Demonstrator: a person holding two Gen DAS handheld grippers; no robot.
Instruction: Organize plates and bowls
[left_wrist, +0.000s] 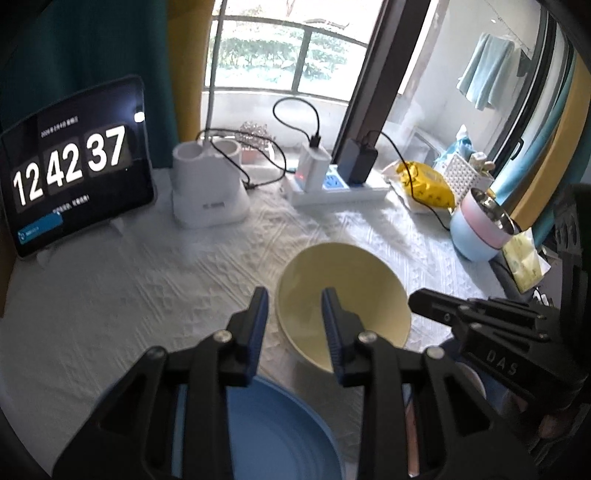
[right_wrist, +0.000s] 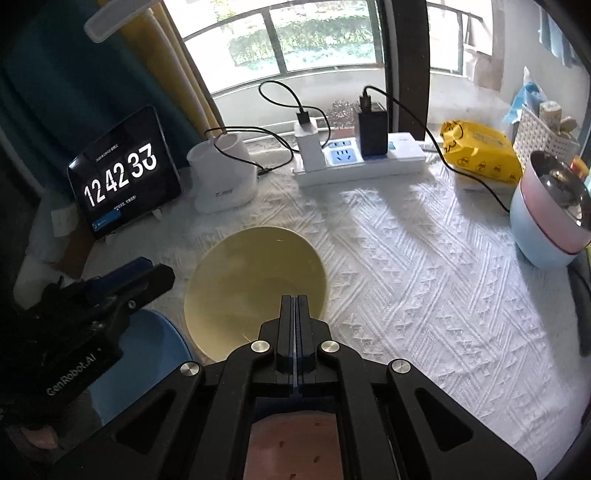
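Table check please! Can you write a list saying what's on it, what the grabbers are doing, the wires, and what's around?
Surface: white textured cloth.
Job's things: yellow bowl; blue plate in front of it; stacked bowls far right.
Clutter: tablet clock, white holder, yellow bag, white basket.
Grippers: left gripper parted over the yellow bowl's rim; right gripper shut, empty.
Cables: black cables at power strip.
Surroundings: window, curtains.

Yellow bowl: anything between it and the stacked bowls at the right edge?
Nothing visible. Bare white tablecloth lies between the yellow bowl and the stacked bowls. The black cable and yellow packet sit further back, off that line.
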